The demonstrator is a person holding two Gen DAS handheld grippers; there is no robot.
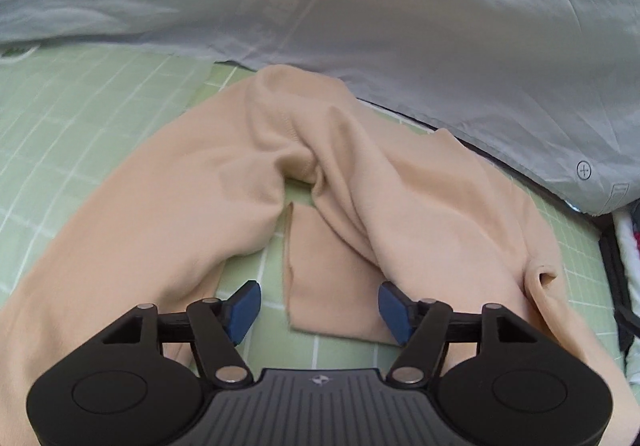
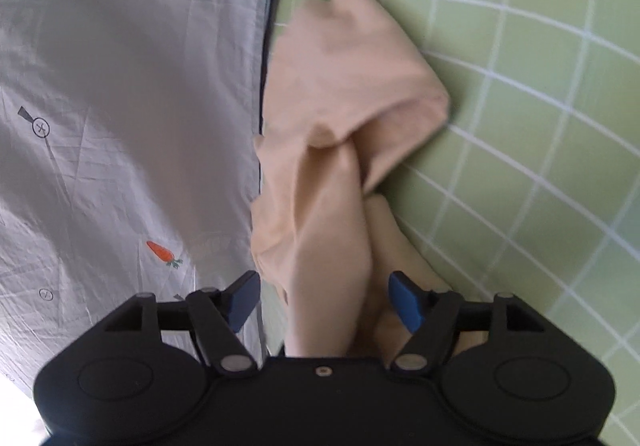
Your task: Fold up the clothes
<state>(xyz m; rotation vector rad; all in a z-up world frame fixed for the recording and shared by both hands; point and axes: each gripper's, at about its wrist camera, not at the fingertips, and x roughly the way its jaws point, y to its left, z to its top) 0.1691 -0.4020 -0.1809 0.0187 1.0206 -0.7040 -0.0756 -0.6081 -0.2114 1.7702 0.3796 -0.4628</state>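
Note:
A beige pair of leggings (image 1: 192, 182) lies crumpled on the green grid mat (image 1: 80, 118), its legs spread to left and right and a flat cuff end between my fingers. My left gripper (image 1: 320, 310) is open just above that cuff, holding nothing. In the right wrist view the same beige garment (image 2: 340, 118) lies bunched along the mat's (image 2: 520, 126) left edge. My right gripper (image 2: 324, 300) is open, with a fold of the fabric running between its blue pads (image 2: 406, 304), not clamped.
A pale grey sheet with carrot and button prints (image 1: 360, 6) lies bunched along the far edge of the mat; it also fills the left of the right wrist view (image 2: 120, 86). A dark mat border (image 2: 272, 6) runs between sheet and mat.

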